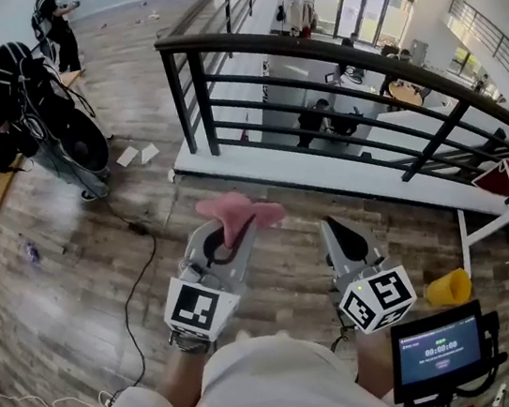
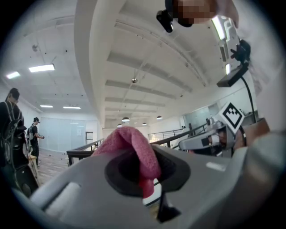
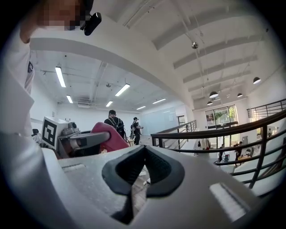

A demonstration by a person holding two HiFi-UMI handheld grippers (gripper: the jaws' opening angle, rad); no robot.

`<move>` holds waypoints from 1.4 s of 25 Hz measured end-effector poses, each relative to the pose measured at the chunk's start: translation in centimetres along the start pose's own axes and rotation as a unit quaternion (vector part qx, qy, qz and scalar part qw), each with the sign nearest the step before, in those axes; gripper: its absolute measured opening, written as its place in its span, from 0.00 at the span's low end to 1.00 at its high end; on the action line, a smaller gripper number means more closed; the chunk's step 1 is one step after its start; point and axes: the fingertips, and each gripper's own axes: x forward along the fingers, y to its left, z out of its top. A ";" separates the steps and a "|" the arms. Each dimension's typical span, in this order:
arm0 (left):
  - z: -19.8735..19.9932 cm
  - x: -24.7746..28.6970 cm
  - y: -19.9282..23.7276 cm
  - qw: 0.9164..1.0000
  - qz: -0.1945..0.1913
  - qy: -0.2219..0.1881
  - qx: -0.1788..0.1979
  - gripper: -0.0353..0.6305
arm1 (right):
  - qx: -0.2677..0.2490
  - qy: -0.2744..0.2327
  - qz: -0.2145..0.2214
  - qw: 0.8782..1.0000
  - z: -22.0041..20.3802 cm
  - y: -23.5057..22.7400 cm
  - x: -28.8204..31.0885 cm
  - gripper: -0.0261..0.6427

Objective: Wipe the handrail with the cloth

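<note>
1. The left gripper [image 1: 235, 235] is held level, its fingers pinching a crumpled pink cloth [image 1: 240, 211].
2. Beside it, the right gripper [image 1: 343, 235] has its fingers pressed together with nothing between them.
3. The dark curved metal handrail [image 1: 326, 45] stands ahead, apart from the cloth.

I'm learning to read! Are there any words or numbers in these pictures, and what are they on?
Small screen: a row of digits, too blurred to read.
Left marker cube and right marker cube: black-and-white squares, no letters.
No other text can be read.
</note>
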 end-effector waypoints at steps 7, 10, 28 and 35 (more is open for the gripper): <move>0.0 -0.5 0.5 1.000 0.003 0.001 -0.002 0.11 | 0.006 0.006 0.000 1.000 -0.6 0.5 0.5 0.04; 0.1 -0.7 0.7 1.000 0.004 -0.001 -0.003 0.11 | 0.004 0.010 0.001 1.000 -0.7 0.7 0.7 0.04; -0.6 -4.5 2.8 1.000 -0.017 0.006 -0.014 0.11 | 0.022 0.030 0.017 0.999 -2.4 6.3 2.2 0.04; -1.0 -5.4 4.5 1.000 -0.001 0.017 -0.014 0.11 | 0.026 0.039 0.040 0.998 -3.1 7.9 4.1 0.04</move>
